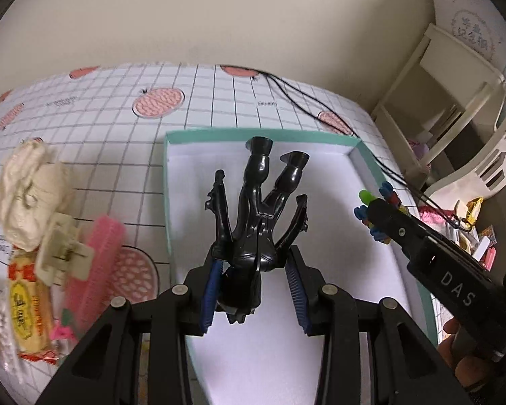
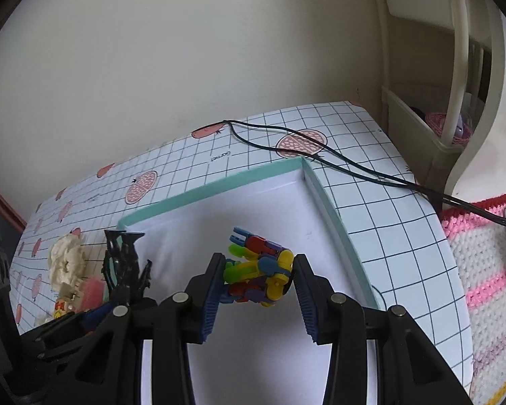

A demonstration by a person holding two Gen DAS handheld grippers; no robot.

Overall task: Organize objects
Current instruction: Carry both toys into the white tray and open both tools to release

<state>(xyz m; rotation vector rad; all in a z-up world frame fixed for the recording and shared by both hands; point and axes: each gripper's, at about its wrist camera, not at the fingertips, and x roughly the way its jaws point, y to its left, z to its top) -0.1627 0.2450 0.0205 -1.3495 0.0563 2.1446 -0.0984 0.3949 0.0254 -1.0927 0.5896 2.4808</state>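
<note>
Toys held over the box

Left gripper (image 1: 253, 266) fingers pinch a glossy black plastic action figure (image 1: 258, 209), legs pointing far, above the teal-rimmed white box (image 1: 357, 141). Right gripper (image 2: 258, 278), at the right, pinches a multicoloured plastic block toy (image 2: 258, 270) above it.

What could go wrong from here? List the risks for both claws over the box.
1. The black plastic action figure hangs head-down in the left claw, pinched only near its shoulders; it may slip.
2. The multicoloured plastic link toy in the right claw looks loosely jointed and could shed pieces outside the teal-rimmed white box.
</note>
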